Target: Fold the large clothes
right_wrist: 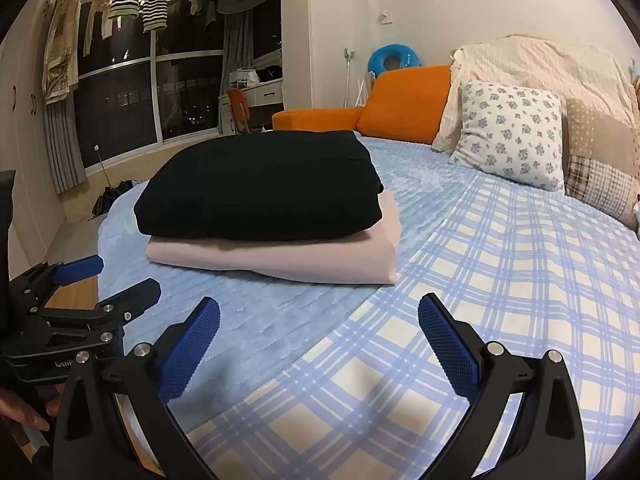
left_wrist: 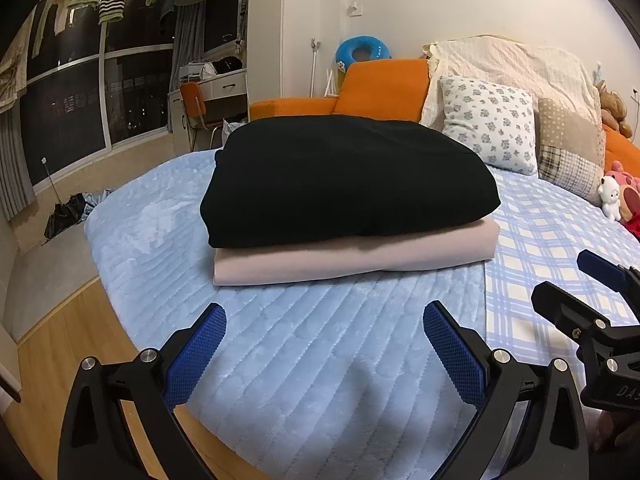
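Folded black garment (left_wrist: pixel 348 180) atop pink garment (left_wrist: pixel 352 256), ahead of left gripper (left_wrist: pixel 324 340), nearer; right gripper (right_wrist: pixel 320 336) offset rightward; both wide, empty.

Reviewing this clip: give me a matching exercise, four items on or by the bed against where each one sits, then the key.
Items:
1. folded black garment
2. folded pale pink garment
3. blue floral white pillow
4. left gripper

Places:
A. bottom of the stack, on the light blue quilted blanket
B. open, above the blanket
C. top of the stack
D. at the head of the bed

Pairs: 1-C, 2-A, 3-D, 4-B
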A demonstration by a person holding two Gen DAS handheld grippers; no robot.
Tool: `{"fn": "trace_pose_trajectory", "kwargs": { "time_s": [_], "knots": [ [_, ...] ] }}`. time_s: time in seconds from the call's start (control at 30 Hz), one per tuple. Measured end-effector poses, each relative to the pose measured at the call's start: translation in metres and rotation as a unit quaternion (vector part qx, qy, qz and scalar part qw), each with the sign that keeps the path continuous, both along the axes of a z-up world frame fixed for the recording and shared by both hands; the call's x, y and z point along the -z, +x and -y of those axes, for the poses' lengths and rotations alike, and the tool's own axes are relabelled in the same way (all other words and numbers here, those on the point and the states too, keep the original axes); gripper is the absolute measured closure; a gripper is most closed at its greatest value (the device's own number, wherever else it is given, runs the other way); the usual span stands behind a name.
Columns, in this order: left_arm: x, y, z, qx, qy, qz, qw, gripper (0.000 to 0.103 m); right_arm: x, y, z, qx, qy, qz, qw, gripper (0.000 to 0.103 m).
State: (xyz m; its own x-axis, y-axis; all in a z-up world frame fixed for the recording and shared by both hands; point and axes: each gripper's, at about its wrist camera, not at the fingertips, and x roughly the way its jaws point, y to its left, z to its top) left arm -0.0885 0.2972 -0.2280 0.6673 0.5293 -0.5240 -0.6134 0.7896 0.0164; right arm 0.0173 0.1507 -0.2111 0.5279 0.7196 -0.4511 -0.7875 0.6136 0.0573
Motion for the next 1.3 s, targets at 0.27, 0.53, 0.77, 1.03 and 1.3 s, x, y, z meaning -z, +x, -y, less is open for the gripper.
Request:
{"fn": "trace_pose_trajectory", "kwargs": {
  "time_s": [0.27, 0.53, 0.77, 1.03, 1.3],
  "knots": [
    [0.0016, 0.0020, -0.0004, -0.006, 0.004, -0.004, 1.0000, 0.003, 0.0000, -0.0006, 0.0008, 0.002, 0.002, -0.002, 1.000, 0.005],
    [0.0012, 0.0050, 0.0009, -0.004, 0.011, -0.006, 0.9999, 0.003, 0.0004, 0.0002, 0.0002, 0.000, 0.001, -0.003, 1.000, 0.005],
    [-0.0026, 0.0047, 0.0014, -0.008, 0.014, -0.001, 0.9999, 0.003, 0.0008, -0.0001, 0.0018, 0.002, 0.007, -0.006, 1.000, 0.005],
    [-0.0046, 0.0015, 0.0046, -0.010, 0.027, 0.001, 0.9996, 0.003, 0.0009, 0.0010, 0.0023, 0.002, 0.006, -0.004, 1.000, 0.005],
    [-0.0064, -0.0009, 0.0049, -0.009, 0.029, 0.007, 0.9995, 0.003, 0.0005, 0.0013, 0.0020, 0.000, 0.005, -0.006, 1.000, 0.005]
  ]
}}
